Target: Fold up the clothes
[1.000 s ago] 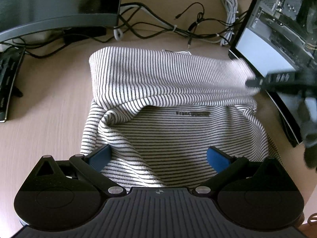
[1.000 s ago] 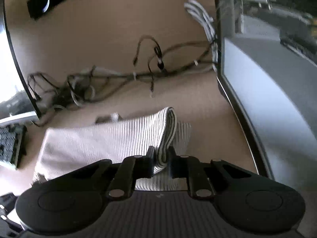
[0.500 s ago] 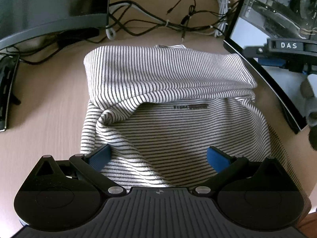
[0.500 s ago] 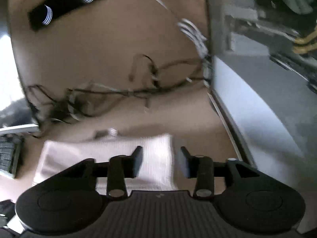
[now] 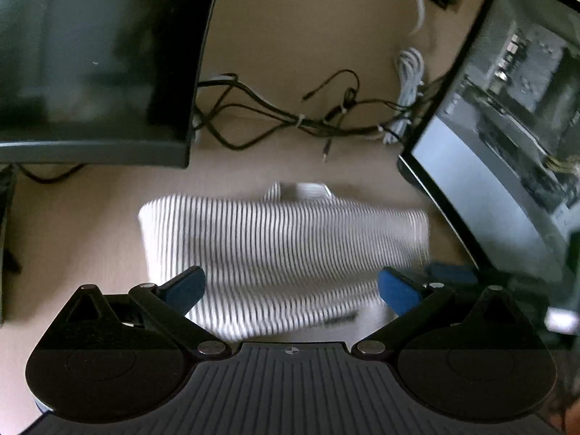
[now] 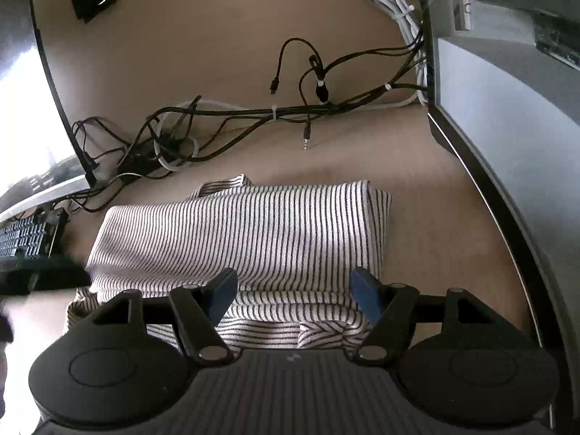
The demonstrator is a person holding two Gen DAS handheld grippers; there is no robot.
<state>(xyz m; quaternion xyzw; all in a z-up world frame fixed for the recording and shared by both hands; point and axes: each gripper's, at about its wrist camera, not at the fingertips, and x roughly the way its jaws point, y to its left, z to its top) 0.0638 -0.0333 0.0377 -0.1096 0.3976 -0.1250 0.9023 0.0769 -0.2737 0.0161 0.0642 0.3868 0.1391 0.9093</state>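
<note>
No readable writing showed anywhere. The striped shirt (image 6: 246, 239) lay folded on the wooden desk (image 6: 217, 36), between two monitors, just in front of a tangle of cables (image 6: 253, 112). The left gripper (image 5: 290, 290) hung over it, fingers spread wide and empty. The right gripper (image 6: 293, 290) hovered likewise, blue pads (image 6: 366, 290) apart, gripping nothing.

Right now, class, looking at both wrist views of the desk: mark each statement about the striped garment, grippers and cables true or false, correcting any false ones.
1. The striped garment lies folded on the desk. True.
2. The right gripper is shut on the garment. False: it is open, holding nothing.
3. The left gripper is open. True.
4. The cables lie on top of the garment. False: they lie beyond it, apart.
</note>
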